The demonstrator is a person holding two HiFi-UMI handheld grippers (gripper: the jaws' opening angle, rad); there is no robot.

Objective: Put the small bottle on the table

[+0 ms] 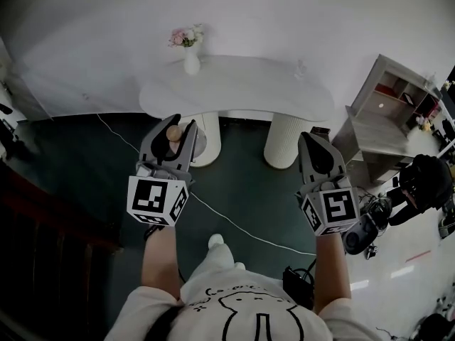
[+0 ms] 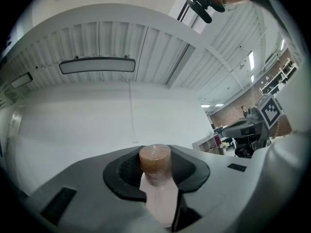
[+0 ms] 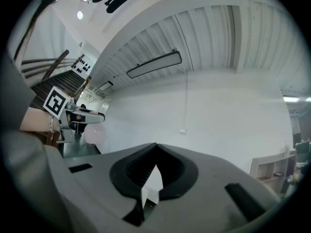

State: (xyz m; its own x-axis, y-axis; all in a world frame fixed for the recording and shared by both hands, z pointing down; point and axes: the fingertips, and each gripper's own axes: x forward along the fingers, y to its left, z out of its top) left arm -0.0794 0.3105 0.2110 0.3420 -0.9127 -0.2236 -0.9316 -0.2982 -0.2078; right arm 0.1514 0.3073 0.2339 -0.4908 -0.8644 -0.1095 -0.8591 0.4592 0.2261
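Of the small bottle [image 2: 155,163] only the brown cap and a pale stretch below it show. The rest is sunk behind the left tongs [image 1: 182,125], so its base cannot be seen. On the worktop [image 1: 242,84] stands a small clear thing [image 1: 300,68], perhaps a glass, too small to tell. The left tongs cover part of one worktop leg [image 1: 211,142]. The person's torso [image 1: 242,311] is cut off by the lower edge.
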